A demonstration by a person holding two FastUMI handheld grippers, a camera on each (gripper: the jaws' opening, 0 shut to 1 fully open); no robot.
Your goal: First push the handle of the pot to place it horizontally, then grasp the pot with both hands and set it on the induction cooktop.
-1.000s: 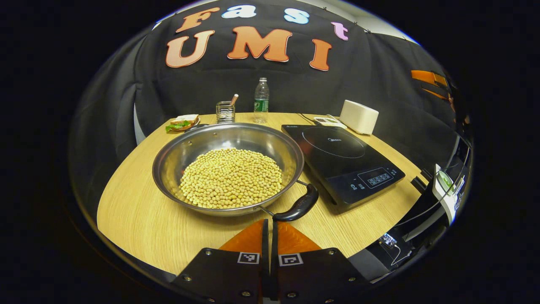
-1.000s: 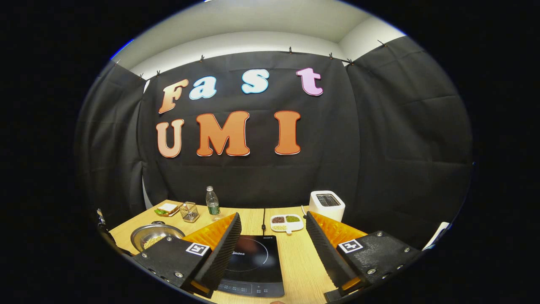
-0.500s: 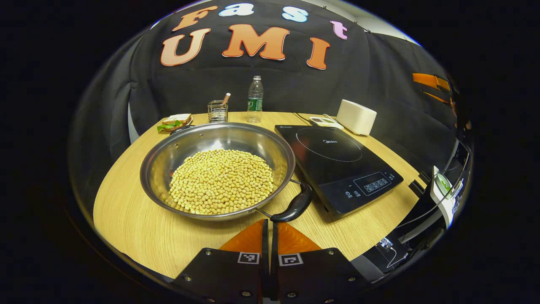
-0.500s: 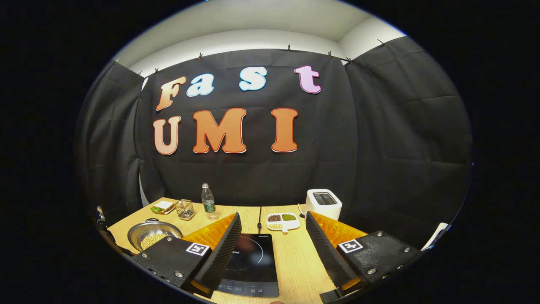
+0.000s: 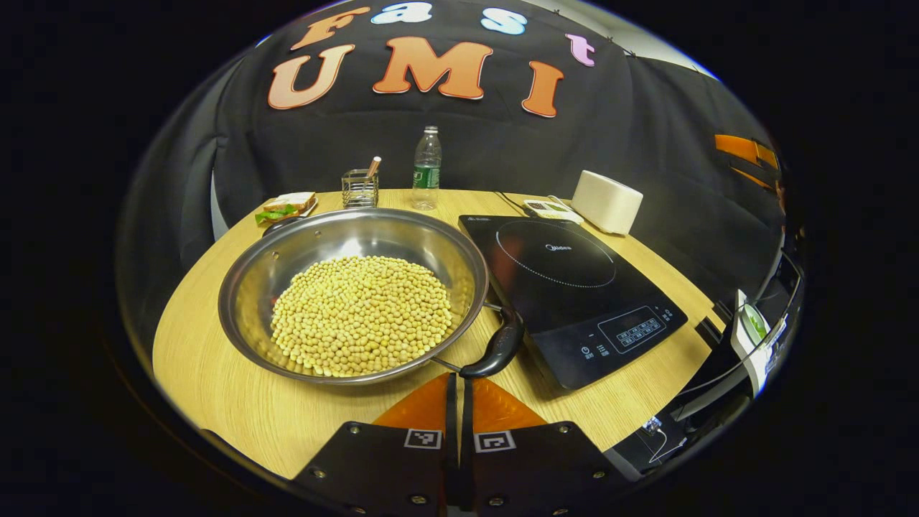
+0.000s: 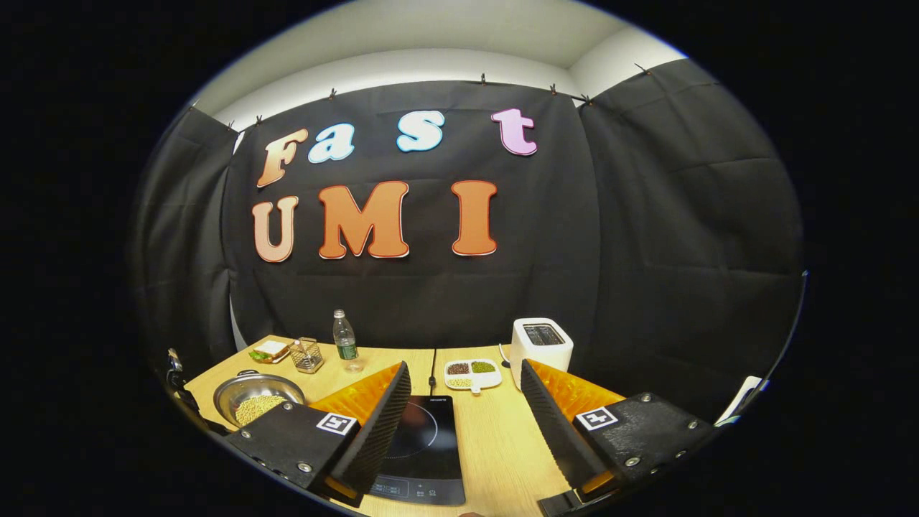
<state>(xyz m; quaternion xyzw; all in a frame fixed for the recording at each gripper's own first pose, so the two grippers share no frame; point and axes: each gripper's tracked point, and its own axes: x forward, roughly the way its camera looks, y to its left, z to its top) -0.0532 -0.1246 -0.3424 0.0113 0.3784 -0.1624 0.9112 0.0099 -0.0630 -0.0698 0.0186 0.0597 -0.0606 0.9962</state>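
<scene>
A steel pot [image 5: 251, 287] full of pale beans sits on the wooden table [image 5: 230, 402], left of the black induction cooktop [image 5: 574, 280]. Its black side handle [image 5: 497, 350] points toward me and slightly right, close to the cooktop's near corner. My left gripper [image 5: 457, 384] is shut, its tips right at the handle's near end with nothing between them. In the right gripper view, my right gripper [image 6: 465, 370] hangs open above the cooktop [image 6: 423, 441], with the pot [image 6: 237, 391] far off to the left.
Along the back stand a white toaster [image 5: 609, 201], a water bottle [image 5: 426, 169], a wire holder [image 5: 359, 188], a sandwich [image 5: 283, 207] and a divided dish of beans [image 6: 470, 373]. A cable runs behind the cooktop. The table's edge lies close on the right.
In the left gripper view the pot and its handle have slid left, the handle turning a little, with my shut left gripper staying at its end. The right gripper view drifted slightly, still open.
</scene>
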